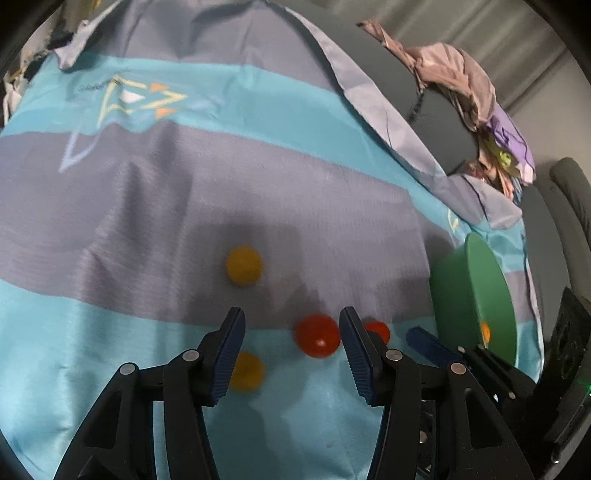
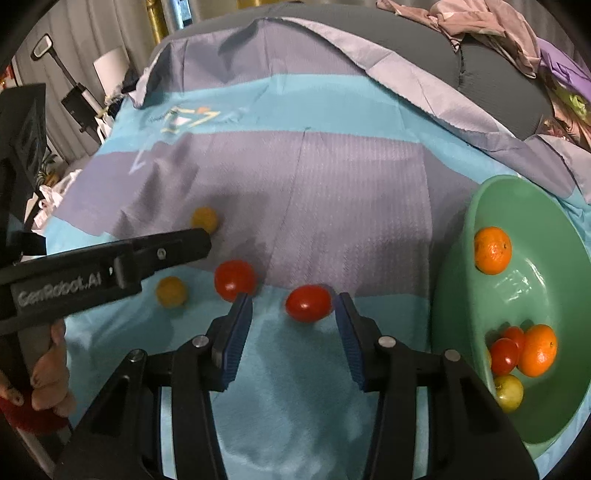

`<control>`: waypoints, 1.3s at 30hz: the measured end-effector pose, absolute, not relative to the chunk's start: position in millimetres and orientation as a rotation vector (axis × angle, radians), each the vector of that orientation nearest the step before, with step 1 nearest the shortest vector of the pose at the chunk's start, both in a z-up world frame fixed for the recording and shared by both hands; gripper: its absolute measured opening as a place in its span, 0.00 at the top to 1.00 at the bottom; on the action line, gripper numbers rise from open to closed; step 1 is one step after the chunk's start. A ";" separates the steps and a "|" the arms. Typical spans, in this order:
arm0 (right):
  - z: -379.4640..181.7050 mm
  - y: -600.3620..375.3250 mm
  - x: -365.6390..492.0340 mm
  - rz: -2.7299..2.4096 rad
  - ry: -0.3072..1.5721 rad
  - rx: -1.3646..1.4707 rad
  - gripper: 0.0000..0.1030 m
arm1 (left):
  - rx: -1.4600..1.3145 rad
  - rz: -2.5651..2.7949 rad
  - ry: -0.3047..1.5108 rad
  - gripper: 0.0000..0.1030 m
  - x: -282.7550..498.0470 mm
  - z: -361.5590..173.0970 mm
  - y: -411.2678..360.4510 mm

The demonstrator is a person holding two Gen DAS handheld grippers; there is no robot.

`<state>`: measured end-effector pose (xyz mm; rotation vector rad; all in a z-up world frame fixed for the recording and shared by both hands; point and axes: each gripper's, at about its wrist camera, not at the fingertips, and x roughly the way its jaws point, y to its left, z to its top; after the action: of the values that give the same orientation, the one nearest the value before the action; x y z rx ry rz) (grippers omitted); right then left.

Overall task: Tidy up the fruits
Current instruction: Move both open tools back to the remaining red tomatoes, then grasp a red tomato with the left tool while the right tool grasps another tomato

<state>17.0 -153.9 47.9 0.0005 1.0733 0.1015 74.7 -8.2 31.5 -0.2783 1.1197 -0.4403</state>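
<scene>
Between the right gripper's [image 2: 293,310] parted fingers, untouched: red tomato [image 2: 308,302].

A bed [image 2: 332,192] holds everything. A blue and purple striped cloth [image 2: 295,387] covers it. Two red tomatoes [image 2: 308,302] and two small yellow fruits [image 2: 170,291] lie on the cloth, in the middle of the bed. A green bowl [image 2: 458,295] sits near the right edge. Crumpled clothes [image 2: 491,26] lie at the far right corner.

Striped blue-grey sheet [image 2: 332,192] spread flat; crumpled pinkish cloth [image 1: 454,70] behind, possibly clothing.
</scene>
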 end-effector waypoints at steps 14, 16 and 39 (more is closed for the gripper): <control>26.0 -159.5 28.2 0.093 1.125 0.026 0.65 | -0.269 -0.485 1.163 0.55 72.3 16.1 -22.3; 23.7 -160.5 30.0 0.093 1.130 0.029 0.67 | -0.269 -0.491 1.171 0.55 72.9 14.2 -24.7; 27.9 -167.8 28.4 0.089 1.111 0.069 0.69 | -0.259 -0.454 1.153 0.69 67.9 14.3 -28.3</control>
<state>28.4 -167.8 27.9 0.0693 1.1114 0.0892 67.9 -28.3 14.3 -0.2585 1.1526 -0.4538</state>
